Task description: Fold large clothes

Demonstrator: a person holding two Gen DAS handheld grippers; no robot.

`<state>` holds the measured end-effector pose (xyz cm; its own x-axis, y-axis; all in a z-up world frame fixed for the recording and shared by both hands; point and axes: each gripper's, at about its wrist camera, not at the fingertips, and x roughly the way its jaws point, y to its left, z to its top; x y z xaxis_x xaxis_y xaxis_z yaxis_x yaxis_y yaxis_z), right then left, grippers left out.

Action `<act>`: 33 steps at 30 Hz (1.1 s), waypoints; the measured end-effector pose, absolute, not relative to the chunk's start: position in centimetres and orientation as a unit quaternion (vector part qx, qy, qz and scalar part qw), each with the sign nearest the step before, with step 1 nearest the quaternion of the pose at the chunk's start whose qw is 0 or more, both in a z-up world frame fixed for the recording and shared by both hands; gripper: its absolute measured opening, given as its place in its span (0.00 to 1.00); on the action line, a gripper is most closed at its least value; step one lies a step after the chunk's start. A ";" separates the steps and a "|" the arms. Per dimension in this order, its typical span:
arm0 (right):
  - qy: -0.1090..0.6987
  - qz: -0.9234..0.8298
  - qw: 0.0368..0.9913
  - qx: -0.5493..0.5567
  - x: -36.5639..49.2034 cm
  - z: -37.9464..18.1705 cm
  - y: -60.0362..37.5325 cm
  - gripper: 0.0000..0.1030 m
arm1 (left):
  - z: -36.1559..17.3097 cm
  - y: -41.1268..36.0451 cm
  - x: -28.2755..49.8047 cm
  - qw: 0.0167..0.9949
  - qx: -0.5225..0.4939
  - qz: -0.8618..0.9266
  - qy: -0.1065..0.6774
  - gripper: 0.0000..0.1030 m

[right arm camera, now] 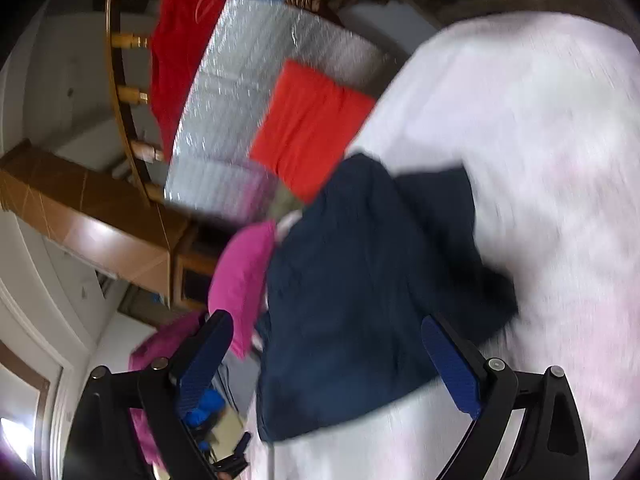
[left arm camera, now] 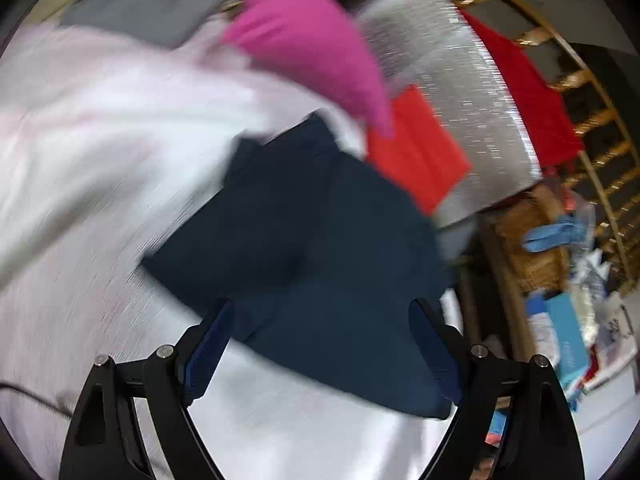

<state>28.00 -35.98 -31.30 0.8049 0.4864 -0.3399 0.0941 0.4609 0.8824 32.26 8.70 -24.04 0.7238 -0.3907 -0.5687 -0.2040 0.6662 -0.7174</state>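
Note:
A dark navy garment (left arm camera: 304,248) lies partly folded on a white bed sheet (left arm camera: 80,160). My left gripper (left arm camera: 324,344) is open and empty, its jaws wide apart above the garment's near edge. In the right wrist view the same navy garment (right arm camera: 360,280) lies on the sheet (right arm camera: 540,160). My right gripper (right arm camera: 328,364) is open and empty above the garment's near part. Both views are blurred by motion.
A folded orange-red cloth (left arm camera: 416,152) lies on a silver quilted mat (left arm camera: 448,80) beyond the garment. A pink pillow (left arm camera: 312,40) lies to one side. A red cloth (left arm camera: 532,92) hangs on a wooden bed rail (left arm camera: 600,120). Clutter (left arm camera: 560,280) lies beside the bed.

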 end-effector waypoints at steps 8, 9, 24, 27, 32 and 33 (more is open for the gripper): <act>0.340 0.094 0.789 0.502 28.3 -34.8 -33.7 0.94 | -27.3 11.0 33.0 0.802 -0.439 0.041 0.402 0.86; 0.344 0.086 0.785 0.509 28.8 -35.4 -33.8 0.94 | -27.5 11.2 33.4 0.798 -0.443 0.042 0.406 0.86; 0.318 -0.001 0.801 0.506 34.6 -38.0 -34.7 0.64 | -28.2 12.4 36.6 0.809 -0.460 0.047 0.362 0.69; 0.323 -0.006 0.805 0.498 34.6 -38.2 -34.9 0.51 | -27.4 12.2 36.9 0.829 -0.436 0.040 0.349 0.42; 0.312 0.003 0.834 0.455 33.5 -35.5 -34.4 0.36 | -26.0 12.7 35.5 0.839 -0.431 0.028 0.330 0.25; 0.313 0.006 0.831 0.459 33.1 -35.3 -34.5 0.36 | -25.7 12.7 35.4 0.841 -0.429 0.026 0.329 0.24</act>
<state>33.11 -34.48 -35.32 0.8036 0.2977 -0.5154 0.2773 0.5788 0.7668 35.40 12.72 -25.72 0.7823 -0.2386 -0.5754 -0.3261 0.6302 -0.7047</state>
